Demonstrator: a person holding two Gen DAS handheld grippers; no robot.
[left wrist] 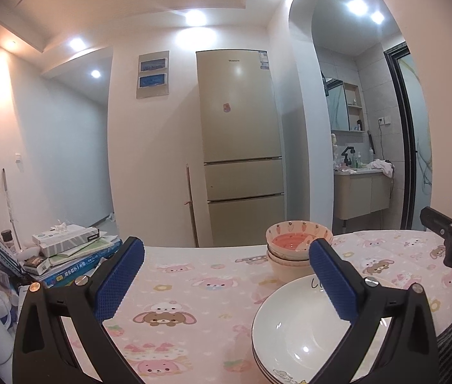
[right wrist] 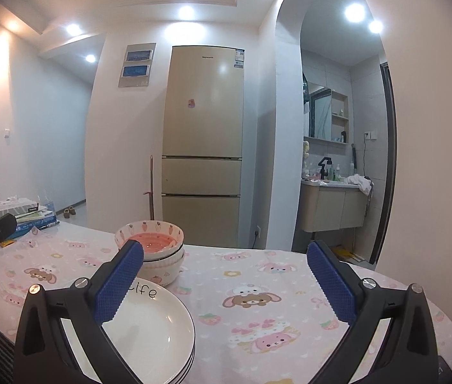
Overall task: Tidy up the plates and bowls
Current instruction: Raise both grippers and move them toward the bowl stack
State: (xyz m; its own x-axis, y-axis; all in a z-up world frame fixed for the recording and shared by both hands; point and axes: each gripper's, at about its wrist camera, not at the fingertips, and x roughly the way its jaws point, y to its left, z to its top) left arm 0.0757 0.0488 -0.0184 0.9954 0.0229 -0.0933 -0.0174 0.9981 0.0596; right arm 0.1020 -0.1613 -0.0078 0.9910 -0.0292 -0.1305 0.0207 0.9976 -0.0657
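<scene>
While both claws hover above the table, the scene reads as follows.

Left claw (left wrist: 226, 283): jaws spread wide, nothing between them; blue ribbed pads (left wrist: 119, 280) face each other above the cloth.
Left claw position: over the near table edge, its right finger in front of the plates' rim; contact cannot be told.
Right claw (right wrist: 226, 283): jaws spread wide, holding nothing; its left finger crosses in front of the plates and the bowls.
Right claw in the left view: only a black body and a blue tip at the far right edge.
Left claw in the right view: a black body and blue tip at the far left edge.
Plates (left wrist: 293, 332) (right wrist: 158, 329): white, stacked, at the near table edge; lettering "life" on the top rim, seen in the right view.
Bowls (left wrist: 293, 246) (right wrist: 158, 249): nested stack just behind the plates; top bowl has carrot print outside and a pink inside.
Gap between plates and bowls: cannot tell whether they touch.
Table (left wrist: 194, 288) (right wrist: 258, 288): covered by a pink cloth with cartoon rabbits and bears.
Books (left wrist: 75, 256) (right wrist: 30, 216): piled on the left end of the table, a tissue box on top.
Fridge (left wrist: 242, 147) (right wrist: 203, 147): beige, against the wall beyond the table.
Washbasin (left wrist: 360, 188) (right wrist: 331, 201): through the arch at right.
</scene>
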